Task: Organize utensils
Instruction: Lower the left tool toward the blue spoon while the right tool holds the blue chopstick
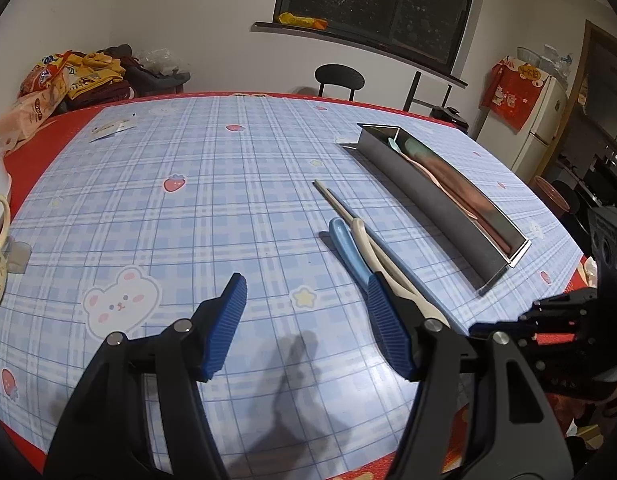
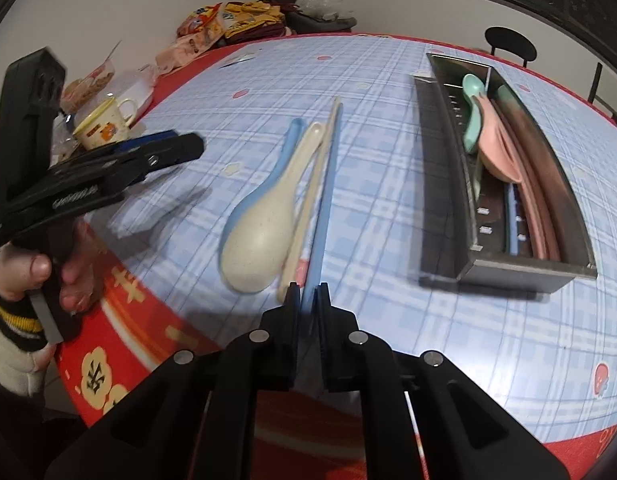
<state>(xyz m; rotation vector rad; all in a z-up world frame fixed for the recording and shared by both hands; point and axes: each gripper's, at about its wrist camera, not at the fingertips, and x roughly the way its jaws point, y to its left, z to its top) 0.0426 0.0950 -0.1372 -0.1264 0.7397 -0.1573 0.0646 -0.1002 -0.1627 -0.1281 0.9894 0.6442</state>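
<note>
Right gripper [image 2: 306, 296] is clamped on the blue chopstick's [image 2: 326, 184] near end; thin, stiff, light, likely slippery. Cream spoon [image 2: 264, 220] lies just left, steel utensil tray [image 2: 440, 184] ahead-right. Left gripper [image 1: 304, 320] hovers spread, empty.

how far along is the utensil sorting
Partly done. The metal tray already holds a green spoon, a pink spoon and some chopsticks. The right gripper is shut on a blue chopstick. A cream spoon, blue spoon and cream chopstick remain. The left gripper is open.
</note>
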